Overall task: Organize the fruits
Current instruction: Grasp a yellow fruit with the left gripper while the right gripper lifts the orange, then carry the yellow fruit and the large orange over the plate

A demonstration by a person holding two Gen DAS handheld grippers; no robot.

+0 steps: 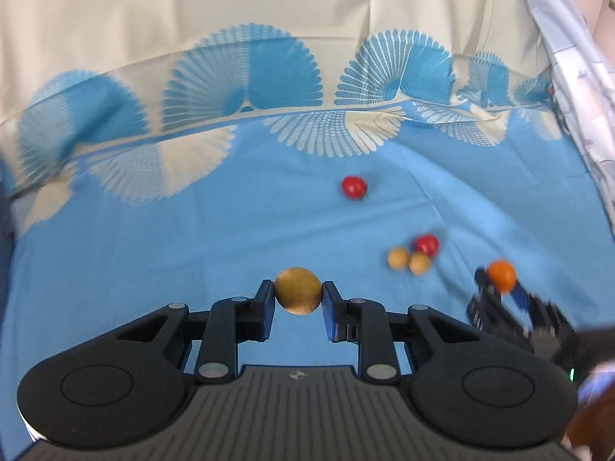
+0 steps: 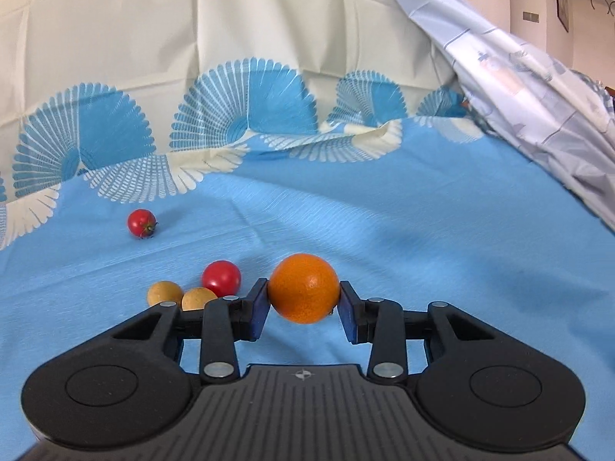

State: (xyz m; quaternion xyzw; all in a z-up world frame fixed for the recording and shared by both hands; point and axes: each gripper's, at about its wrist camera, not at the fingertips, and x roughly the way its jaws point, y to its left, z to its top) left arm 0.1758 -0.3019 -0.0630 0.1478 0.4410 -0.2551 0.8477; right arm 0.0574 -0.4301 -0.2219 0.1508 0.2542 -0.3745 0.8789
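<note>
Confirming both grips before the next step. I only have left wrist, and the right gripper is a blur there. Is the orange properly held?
Observer: Yes. In right wrist, the right gripper has a blue pad pressed on each side of the orange.
Operator: Anything else between the pads?
Observer: No, only the orange. The blue cloth shows beneath it.
Operator: Far tomato, stem up?
Observer: No. The tomato lies with its green stem to the side, low on its right.
</note>
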